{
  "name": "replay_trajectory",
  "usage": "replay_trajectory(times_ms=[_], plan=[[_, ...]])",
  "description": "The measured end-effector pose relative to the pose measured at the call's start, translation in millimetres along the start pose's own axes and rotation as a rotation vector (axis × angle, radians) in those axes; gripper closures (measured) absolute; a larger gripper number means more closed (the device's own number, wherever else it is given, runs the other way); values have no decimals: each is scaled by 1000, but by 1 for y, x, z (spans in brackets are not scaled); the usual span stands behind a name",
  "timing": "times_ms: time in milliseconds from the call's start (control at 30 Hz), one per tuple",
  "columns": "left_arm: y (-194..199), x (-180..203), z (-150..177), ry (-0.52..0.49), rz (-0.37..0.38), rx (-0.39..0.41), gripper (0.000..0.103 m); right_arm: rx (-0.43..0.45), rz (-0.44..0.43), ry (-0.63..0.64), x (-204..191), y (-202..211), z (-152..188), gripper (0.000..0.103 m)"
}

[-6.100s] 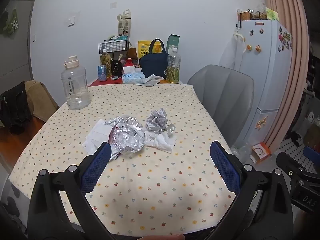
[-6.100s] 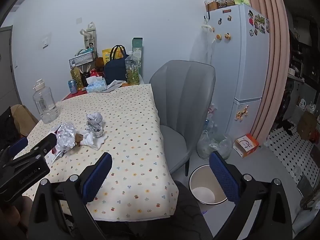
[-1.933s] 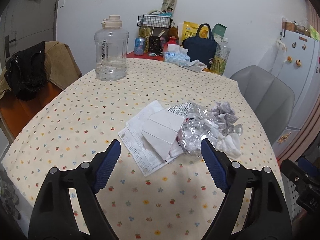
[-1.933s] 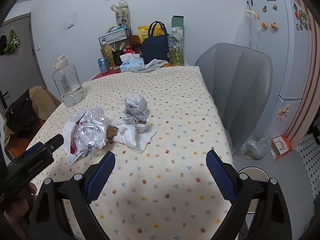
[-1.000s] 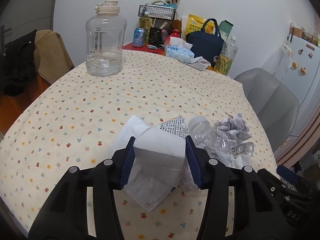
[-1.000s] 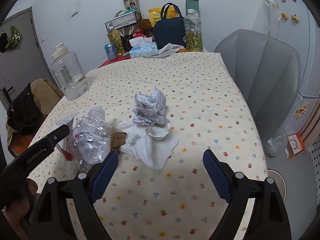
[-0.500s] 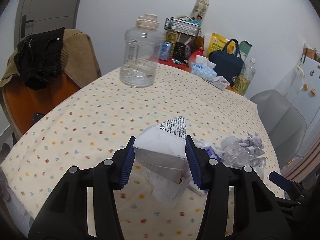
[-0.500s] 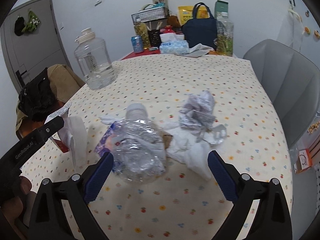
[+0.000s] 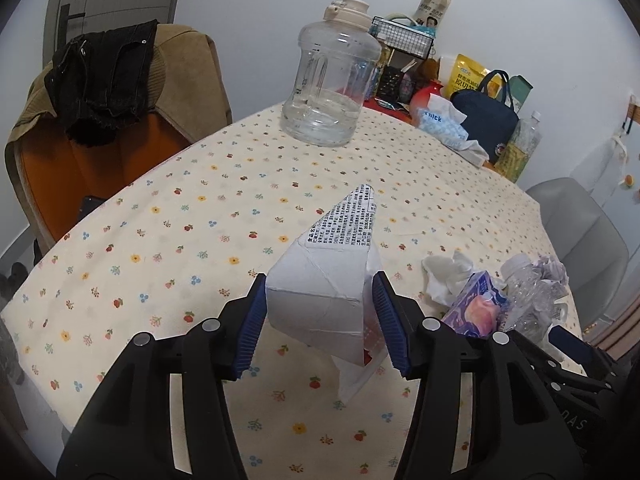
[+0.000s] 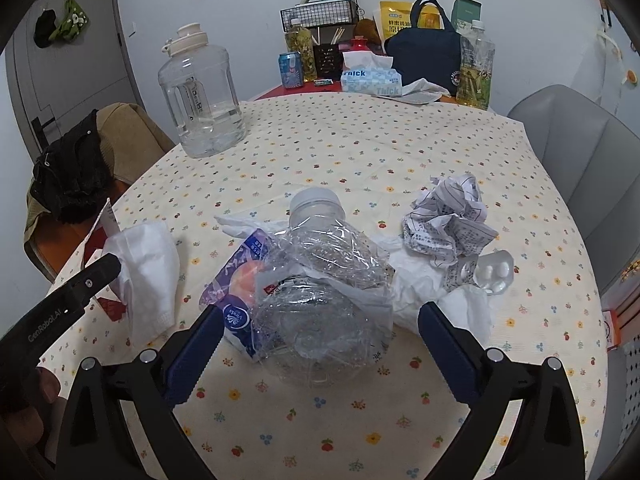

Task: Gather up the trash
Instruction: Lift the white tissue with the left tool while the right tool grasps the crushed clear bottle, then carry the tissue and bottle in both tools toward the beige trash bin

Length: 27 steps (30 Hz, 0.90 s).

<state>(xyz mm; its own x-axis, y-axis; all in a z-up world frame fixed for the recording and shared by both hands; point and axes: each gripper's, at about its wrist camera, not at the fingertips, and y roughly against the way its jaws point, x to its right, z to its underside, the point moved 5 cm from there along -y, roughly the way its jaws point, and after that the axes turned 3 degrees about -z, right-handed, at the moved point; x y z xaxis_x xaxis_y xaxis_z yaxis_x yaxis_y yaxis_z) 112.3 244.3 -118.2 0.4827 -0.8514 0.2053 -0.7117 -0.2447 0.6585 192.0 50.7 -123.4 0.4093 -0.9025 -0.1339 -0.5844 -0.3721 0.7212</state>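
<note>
- Left wrist view: the left gripper (image 9: 320, 316) clamps a flattened white carton (image 9: 320, 288), lifted above the floral tablecloth (image 9: 160, 240).
- Right wrist view: the right gripper (image 10: 320, 340) gapes wide around a crushed plastic bottle (image 10: 320, 300); crumpled paper (image 10: 448, 216) at two o'clock.

Near tabletop (image 10: 304, 432): bare cloth ahead of the jaws.
Middle: crushed bottle (image 10: 324, 300), tissue (image 10: 432, 292) and crumpled paper (image 10: 448, 216) crowd together.
Far left: water jug (image 10: 200, 96) stands alone, open cloth around.
Back edge: tissue box (image 10: 370, 80), navy bag (image 10: 426, 52) block passage.
</note>
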Motion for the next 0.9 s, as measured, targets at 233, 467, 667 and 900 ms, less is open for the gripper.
replay_trajectory(times_ms=[233, 467, 667, 900], plan=[[9, -6, -11, 31, 16, 38, 53, -15, -29, -7, 0, -8, -4, 29], [13, -7, -12, 41, 20, 42, 61, 9, -63, -26, 4, 0, -5, 30], [12, -15, -10, 47, -5, 32, 61, 31, -61, -40, 10, 10, -5, 30], [-3, -5, 4, 23, -21, -21, 88, 40, -60, -59, 15, 18, -3, 30]])
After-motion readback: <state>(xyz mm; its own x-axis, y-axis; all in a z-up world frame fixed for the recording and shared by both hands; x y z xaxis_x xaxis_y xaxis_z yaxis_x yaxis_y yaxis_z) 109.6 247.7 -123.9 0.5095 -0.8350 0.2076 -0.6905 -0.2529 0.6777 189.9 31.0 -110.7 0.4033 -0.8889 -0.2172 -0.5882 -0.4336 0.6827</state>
